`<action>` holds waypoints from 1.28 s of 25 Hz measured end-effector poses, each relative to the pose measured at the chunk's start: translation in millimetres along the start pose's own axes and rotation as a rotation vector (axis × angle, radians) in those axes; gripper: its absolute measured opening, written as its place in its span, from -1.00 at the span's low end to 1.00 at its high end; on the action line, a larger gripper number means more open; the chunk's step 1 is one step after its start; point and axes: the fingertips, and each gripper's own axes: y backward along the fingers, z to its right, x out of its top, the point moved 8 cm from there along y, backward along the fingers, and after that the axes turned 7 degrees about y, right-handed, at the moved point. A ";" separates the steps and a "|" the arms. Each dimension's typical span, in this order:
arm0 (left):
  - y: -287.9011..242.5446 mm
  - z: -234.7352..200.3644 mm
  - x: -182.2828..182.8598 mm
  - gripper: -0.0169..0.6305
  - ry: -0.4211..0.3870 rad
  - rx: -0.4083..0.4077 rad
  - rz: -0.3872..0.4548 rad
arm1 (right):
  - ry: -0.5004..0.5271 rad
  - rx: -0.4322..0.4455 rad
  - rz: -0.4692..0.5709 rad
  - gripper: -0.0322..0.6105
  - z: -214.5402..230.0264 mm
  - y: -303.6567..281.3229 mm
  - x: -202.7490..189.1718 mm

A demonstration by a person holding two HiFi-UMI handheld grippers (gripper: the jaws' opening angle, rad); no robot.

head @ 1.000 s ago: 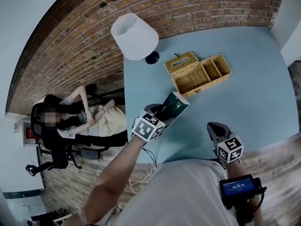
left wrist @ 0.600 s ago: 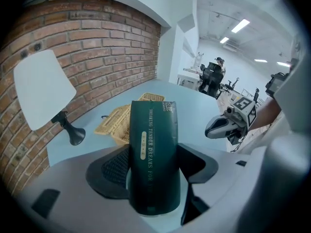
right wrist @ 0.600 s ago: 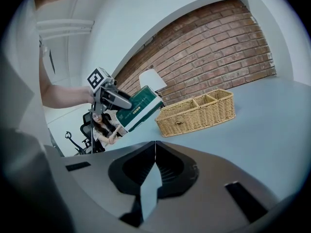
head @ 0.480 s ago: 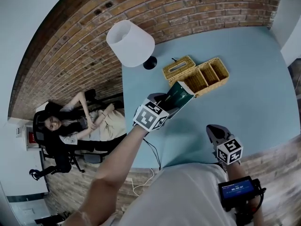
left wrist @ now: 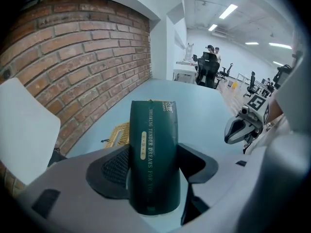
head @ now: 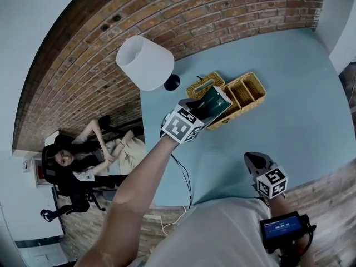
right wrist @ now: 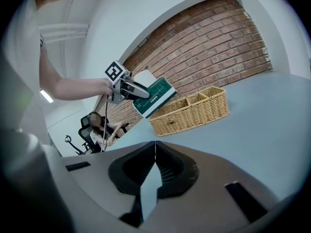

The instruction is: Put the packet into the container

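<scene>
A dark green packet (head: 210, 104) with pale lettering sits clamped between the jaws of my left gripper (head: 196, 112), held in the air over the left end of the wicker container (head: 240, 93). In the left gripper view the packet (left wrist: 154, 159) stands upright between both pads, and a corner of the wicker container (left wrist: 118, 132) shows behind it. From the right gripper view the packet (right wrist: 154, 97) hangs above the container (right wrist: 191, 111). My right gripper (head: 254, 161) rests low near the table's front edge, its jaws closed tip to tip with nothing between them.
A white lamp shade (head: 144, 62) on a black base (head: 172, 82) stands at the blue table's (head: 289, 88) back left, close to the container. A brick wall (head: 167, 15) runs behind. A person sits on a chair (head: 72, 166) beyond the table's left edge.
My left gripper has carried the packet up and away from me, from short of the container to over its left end. The right gripper has stayed put.
</scene>
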 end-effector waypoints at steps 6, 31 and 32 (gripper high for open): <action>-20.2 -5.4 20.8 0.03 -0.068 -0.004 -0.006 | -0.018 -0.013 0.003 -0.87 15.3 5.0 -1.6; -55.2 -9.0 6.7 0.03 -0.136 -0.070 -0.164 | -0.057 -0.029 -0.013 -0.87 16.9 4.2 -2.5; -58.9 -8.6 7.2 0.03 -0.139 -0.071 -0.177 | -0.057 -0.029 -0.012 -0.87 18.6 4.2 -3.0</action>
